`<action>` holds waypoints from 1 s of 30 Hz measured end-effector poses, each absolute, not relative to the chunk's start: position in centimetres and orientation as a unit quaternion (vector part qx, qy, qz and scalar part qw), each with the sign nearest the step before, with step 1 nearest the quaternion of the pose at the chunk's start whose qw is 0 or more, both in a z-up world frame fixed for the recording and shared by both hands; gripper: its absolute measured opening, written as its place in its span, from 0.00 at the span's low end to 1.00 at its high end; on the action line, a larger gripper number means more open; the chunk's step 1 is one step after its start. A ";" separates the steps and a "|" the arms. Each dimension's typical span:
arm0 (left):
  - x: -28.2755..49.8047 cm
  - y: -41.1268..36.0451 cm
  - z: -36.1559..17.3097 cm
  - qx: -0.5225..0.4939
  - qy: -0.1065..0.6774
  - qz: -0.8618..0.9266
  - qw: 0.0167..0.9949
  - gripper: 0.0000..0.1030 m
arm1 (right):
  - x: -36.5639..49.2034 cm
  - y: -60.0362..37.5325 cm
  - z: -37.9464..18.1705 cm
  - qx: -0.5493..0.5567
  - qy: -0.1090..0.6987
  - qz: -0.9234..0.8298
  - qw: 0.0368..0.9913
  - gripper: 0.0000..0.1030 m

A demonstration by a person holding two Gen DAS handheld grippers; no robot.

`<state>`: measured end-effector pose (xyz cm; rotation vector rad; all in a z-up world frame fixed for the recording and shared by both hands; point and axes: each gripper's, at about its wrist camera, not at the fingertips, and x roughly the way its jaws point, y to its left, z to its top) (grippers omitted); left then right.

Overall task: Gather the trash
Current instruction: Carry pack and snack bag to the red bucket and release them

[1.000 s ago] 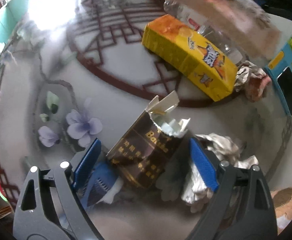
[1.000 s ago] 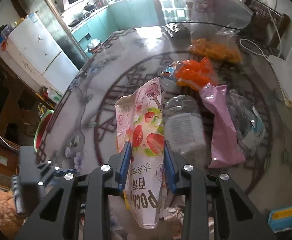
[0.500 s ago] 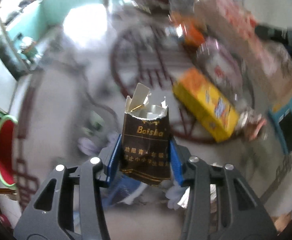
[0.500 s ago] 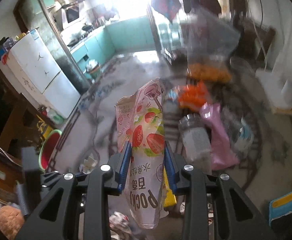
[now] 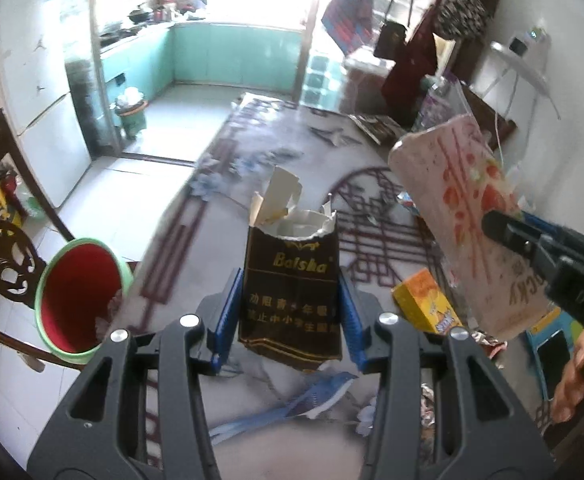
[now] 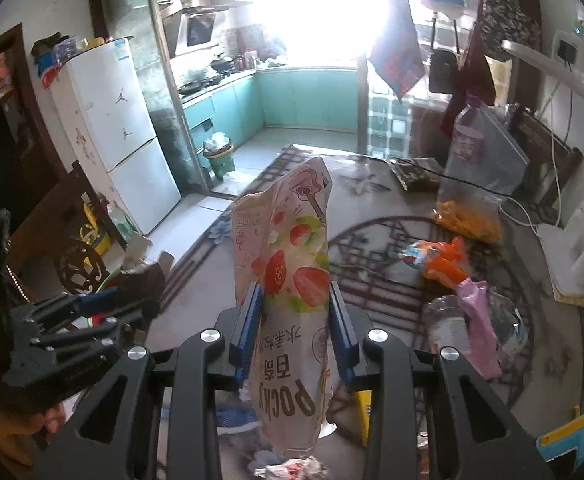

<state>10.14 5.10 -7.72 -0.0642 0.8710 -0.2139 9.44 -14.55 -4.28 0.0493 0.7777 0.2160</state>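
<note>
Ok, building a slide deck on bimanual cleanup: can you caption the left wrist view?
Left gripper holds a torn brown cigarette pack above the table, red bin to its left.

Brown cigarette pack [image 5: 290,296]: torn open at top, upright, frame centre of the left wrist view, clear of the table. Pink strawberry snack bag [image 6: 288,296]: crumpled, upright, print inverted, centre of the right wrist view. Red bin with green rim [image 5: 76,294]: left edge, open, on the floor.

The left tongs [image 5: 290,316], open around the brown cigarette pack [image 5: 292,292] a second ago, now clamp it, lifted off the table [image 5: 220,184], right of the red bin [image 5: 78,294].
</note>
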 end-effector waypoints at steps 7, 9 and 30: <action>10.4 9.6 -7.4 -0.039 0.414 -0.082 0.906 0.43 | 9.6 -10.0 -3.6 0.011 0.371 0.106 0.923 0.31; 10.4 10.8 -7.2 -0.040 0.412 -0.080 0.907 0.43 | 9.7 -8.8 -3.5 0.009 0.370 0.105 0.923 0.31; 12.4 22.6 -8.8 -0.047 0.429 -0.082 0.898 0.43 | 12.9 2.2 -6.0 0.010 0.404 0.085 0.911 0.09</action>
